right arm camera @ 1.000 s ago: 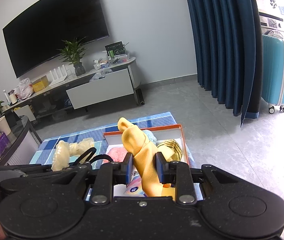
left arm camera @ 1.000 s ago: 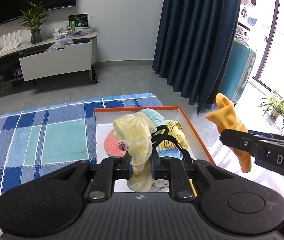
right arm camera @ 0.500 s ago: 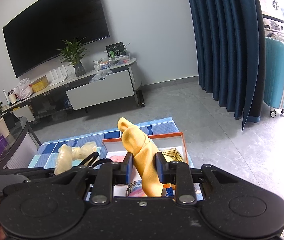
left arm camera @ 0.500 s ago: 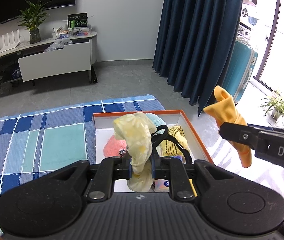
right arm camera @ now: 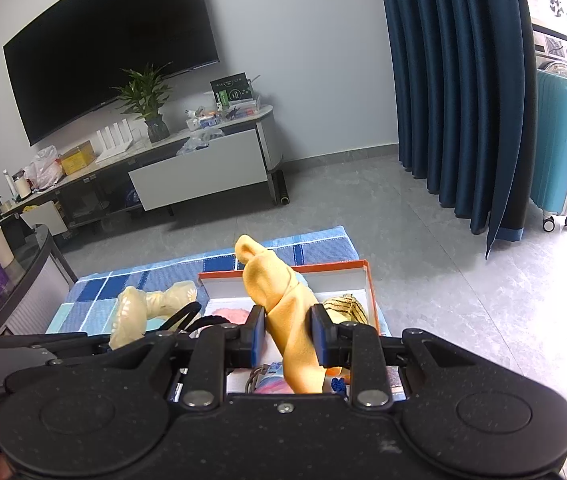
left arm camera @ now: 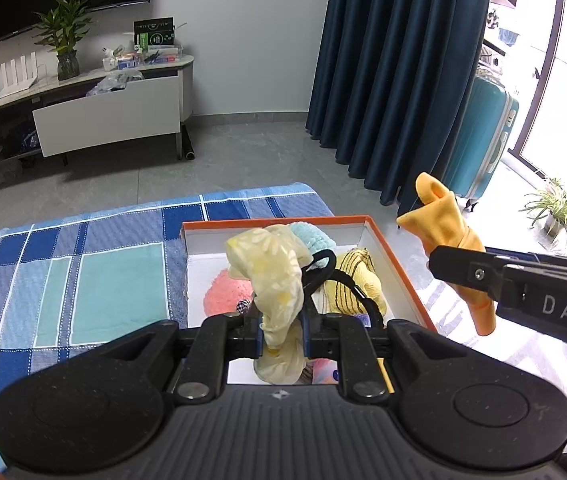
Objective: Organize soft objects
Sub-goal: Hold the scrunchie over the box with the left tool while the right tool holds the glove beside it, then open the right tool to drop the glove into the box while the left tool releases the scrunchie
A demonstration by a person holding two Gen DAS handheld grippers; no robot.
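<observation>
My left gripper [left arm camera: 282,330] is shut on a pale yellow floral cloth [left arm camera: 271,268] and holds it above an orange-rimmed white box [left arm camera: 393,256]. The cloth also shows in the right wrist view [right arm camera: 139,312]. My right gripper [right arm camera: 288,336] is shut on an orange-yellow cloth [right arm camera: 283,304], held over the box's right side; that cloth also shows in the left wrist view [left arm camera: 443,224]. In the box lie a pink fuzzy item [left arm camera: 225,296], a light blue one [left arm camera: 315,240], a yellow striped one [left arm camera: 353,280] and a black cord [left arm camera: 323,264].
The box stands on a table with a blue and teal checked cloth [left arm camera: 83,276]. Beyond are grey floor, a TV stand [left arm camera: 111,120], dark blue curtains [left arm camera: 395,80] and a teal suitcase [left arm camera: 483,136]. A dark side table [right arm camera: 23,276] with clutter stands at the left.
Both grippers have pulled back and up a little with their cloths still held. The box and table look slightly farther off.
</observation>
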